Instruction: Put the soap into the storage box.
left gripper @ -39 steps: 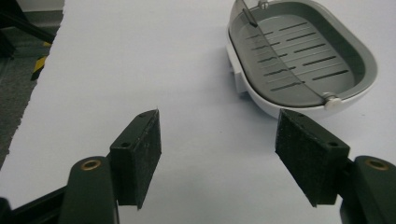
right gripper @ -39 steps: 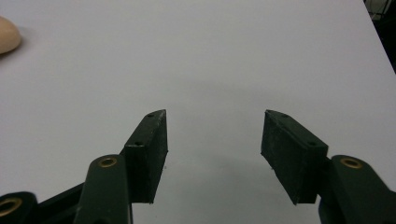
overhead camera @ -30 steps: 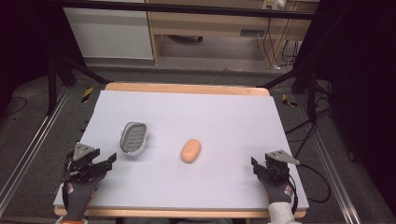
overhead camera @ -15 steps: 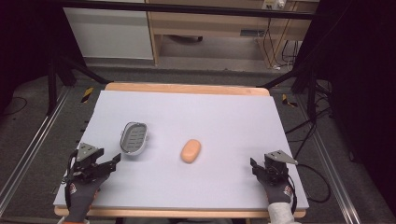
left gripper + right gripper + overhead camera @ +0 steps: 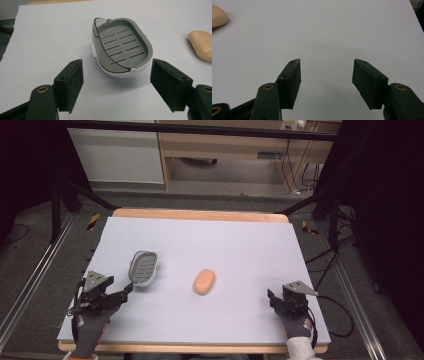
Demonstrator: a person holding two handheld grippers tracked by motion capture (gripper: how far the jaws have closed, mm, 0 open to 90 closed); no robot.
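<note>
A grey soap dish [image 5: 144,268] with a slotted insert lies on the left part of the pale mat [image 5: 240,240]. To its right, near the middle, rests a peach soap bar [image 5: 204,281]. My left gripper [image 5: 124,292] is open just short of the dish's near end, not touching it. In the left gripper view the dish [image 5: 122,47] sits ahead of the left gripper [image 5: 116,82], with the soap [image 5: 202,45] at the right edge. My right gripper [image 5: 272,296] is open and empty at the mat's front right. In the right gripper view the soap [image 5: 218,16] shows far left of the right gripper [image 5: 325,72].
The mat covers a wooden table whose rim [image 5: 200,214] shows at the far side. Beyond it are a dark floor, tripod legs [image 5: 75,195] and a wooden cabinet [image 5: 225,150]. Cables [image 5: 330,270] trail off the right side.
My left gripper has moved forward and to the right, closer to the soap dish. The right gripper has barely shifted. Dish and soap have stayed put.
</note>
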